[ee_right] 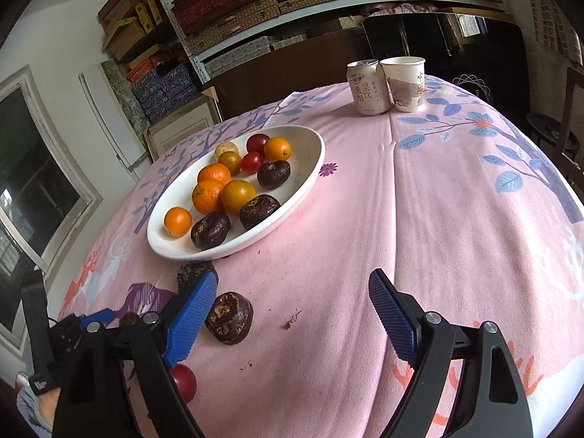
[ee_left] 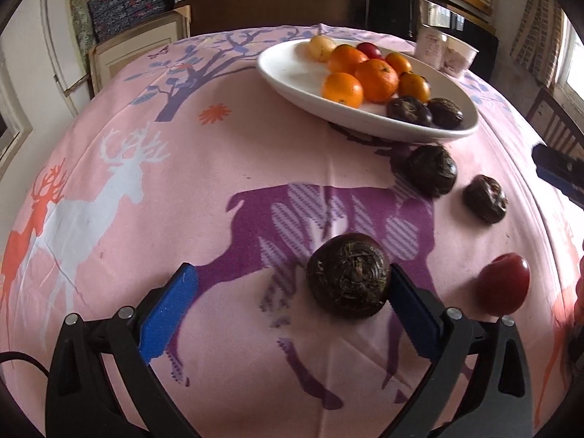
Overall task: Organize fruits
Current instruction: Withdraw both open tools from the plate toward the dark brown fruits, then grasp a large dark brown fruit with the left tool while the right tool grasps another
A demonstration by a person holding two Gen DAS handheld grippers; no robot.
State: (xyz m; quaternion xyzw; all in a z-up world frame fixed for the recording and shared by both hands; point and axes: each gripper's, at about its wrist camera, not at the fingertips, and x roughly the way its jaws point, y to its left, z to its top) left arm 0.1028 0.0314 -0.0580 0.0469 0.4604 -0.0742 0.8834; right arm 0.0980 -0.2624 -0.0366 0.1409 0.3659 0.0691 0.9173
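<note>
While both tools gape empty, a water chestnut touches the left tool's right pad — ungripped.

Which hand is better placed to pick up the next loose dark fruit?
Left: the left gripper already has a dark fruit between its open jaws. The right gripper is open over bare tablecloth.

- One white plate.
- Six dark brown fruits: three on the plate and three on the pink tablecloth, one of these nearest the left wrist camera.
- Five orange fruits, all on the plate.
- Three red fruits: two on the plate, one on the tablecloth.
- Two yellowish fruits on the plate: one pale, one greenish yellow.
- One drink can.
- One paper cup.
</note>
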